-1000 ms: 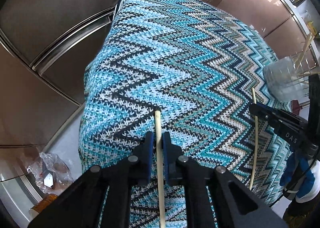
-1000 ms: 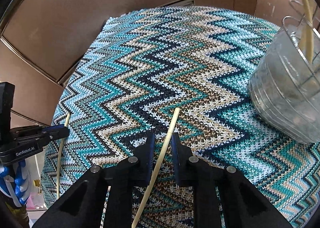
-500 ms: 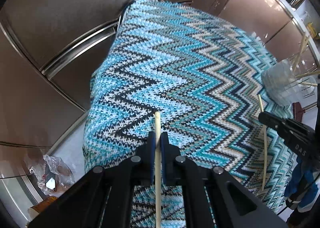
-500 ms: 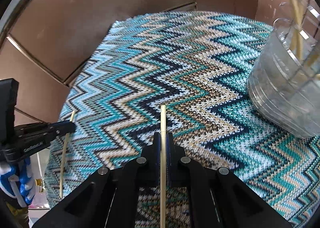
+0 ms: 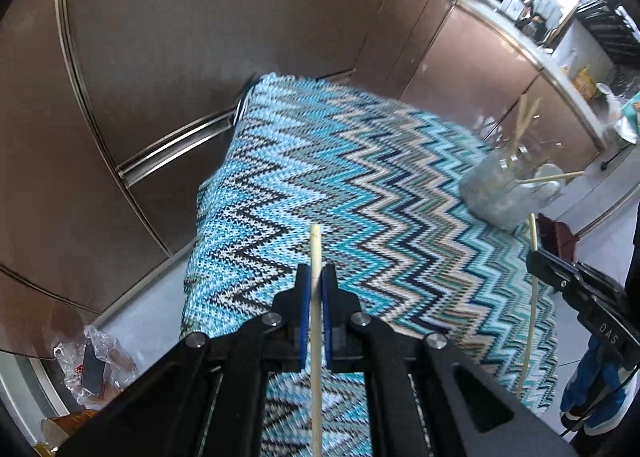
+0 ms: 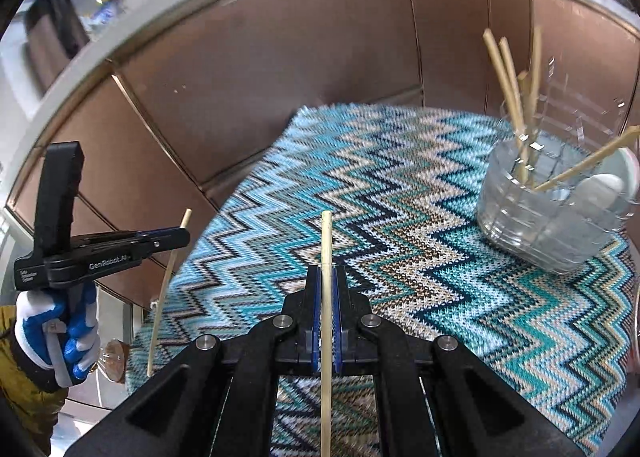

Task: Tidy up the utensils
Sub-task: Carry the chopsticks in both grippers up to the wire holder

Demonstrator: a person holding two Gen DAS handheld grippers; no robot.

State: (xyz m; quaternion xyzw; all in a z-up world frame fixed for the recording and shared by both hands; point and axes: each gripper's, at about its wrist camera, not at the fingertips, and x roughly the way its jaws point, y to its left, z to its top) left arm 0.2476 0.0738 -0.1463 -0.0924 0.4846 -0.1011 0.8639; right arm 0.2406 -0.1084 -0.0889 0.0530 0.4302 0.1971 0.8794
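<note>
Both sets of jaws are pinched tight, the left gripper on one chopstick, the right gripper on another chopstick — each held partway along, lifted above the zigzag cloth. Light, stiff and smooth, they could swivel; the clear holder, with sticks in it, stands ahead to the right.

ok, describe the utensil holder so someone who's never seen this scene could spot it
Find the zigzag blue cloth covering the table. At its far right edge stands the holder, a clear ribbed plastic tub. It is the only container on the cloth, and several pale chopsticks stick up out of it.
</note>
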